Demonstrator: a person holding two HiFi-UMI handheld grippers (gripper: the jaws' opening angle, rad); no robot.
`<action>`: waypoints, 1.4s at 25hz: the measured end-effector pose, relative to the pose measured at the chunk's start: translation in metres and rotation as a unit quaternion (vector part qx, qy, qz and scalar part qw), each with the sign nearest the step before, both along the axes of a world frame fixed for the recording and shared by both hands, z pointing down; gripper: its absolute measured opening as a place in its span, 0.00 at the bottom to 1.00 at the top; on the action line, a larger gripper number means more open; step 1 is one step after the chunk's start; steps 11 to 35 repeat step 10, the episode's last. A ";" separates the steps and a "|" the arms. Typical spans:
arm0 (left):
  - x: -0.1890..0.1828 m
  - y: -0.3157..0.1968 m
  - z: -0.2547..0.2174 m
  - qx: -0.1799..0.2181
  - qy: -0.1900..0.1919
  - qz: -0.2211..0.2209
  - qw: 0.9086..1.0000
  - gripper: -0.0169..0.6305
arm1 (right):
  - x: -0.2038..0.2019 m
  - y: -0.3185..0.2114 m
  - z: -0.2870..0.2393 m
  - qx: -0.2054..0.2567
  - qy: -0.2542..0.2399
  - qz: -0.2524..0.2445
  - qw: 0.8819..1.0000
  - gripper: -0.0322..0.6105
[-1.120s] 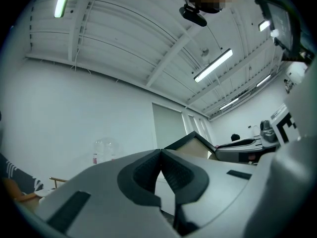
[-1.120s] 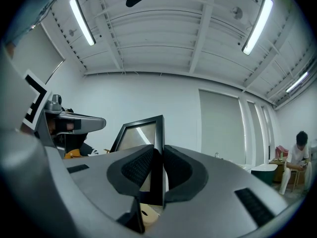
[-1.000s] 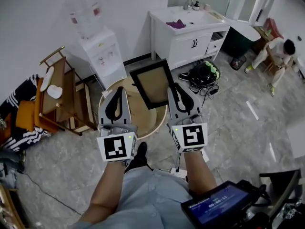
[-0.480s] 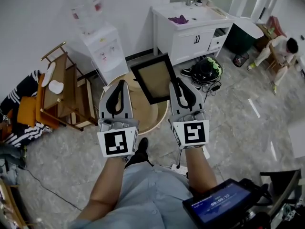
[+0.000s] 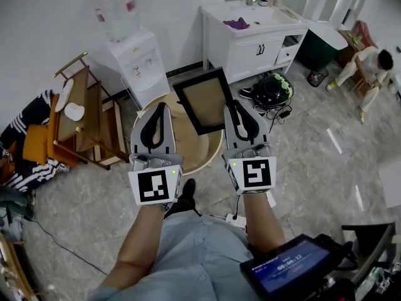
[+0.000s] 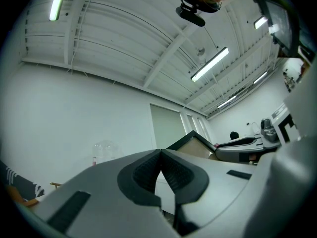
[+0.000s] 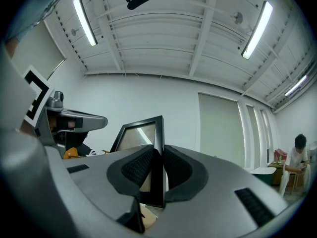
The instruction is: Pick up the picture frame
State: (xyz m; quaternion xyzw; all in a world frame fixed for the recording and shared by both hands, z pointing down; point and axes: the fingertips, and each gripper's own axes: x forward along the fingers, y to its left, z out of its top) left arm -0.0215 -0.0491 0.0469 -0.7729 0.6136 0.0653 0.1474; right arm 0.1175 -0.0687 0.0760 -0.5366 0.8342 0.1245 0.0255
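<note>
Behind the right claw (image 5: 232,109), gripped corner of the picture frame (image 5: 202,99)

Screen of the device (image 5: 289,269), lower right of the head view: one line of pale digits in timer form, too small to read with certainty. Cubes on the left gripper (image 5: 158,107) and right gripper (image 5: 233,105): black-and-white square code patterns, no letters. Red label on the water bottle (image 5: 128,6): illegible.
</note>
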 end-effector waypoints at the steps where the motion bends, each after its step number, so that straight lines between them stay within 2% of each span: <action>1: -0.001 0.000 0.000 0.000 0.002 0.000 1.000 0.04 | -0.001 0.000 0.001 0.000 0.000 0.000 1.000 0.18; 5: -0.005 -0.002 0.005 -0.006 -0.020 -0.004 1.000 0.04 | -0.004 -0.003 0.007 0.001 0.007 -0.004 1.000 0.18; 10: -0.006 -0.003 0.000 -0.002 -0.017 -0.002 1.000 0.04 | -0.004 -0.002 -0.003 0.001 0.006 0.011 1.000 0.18; 35: -0.006 -0.003 0.000 -0.002 -0.017 -0.002 1.000 0.04 | -0.004 -0.002 -0.003 0.001 0.006 0.011 1.000 0.18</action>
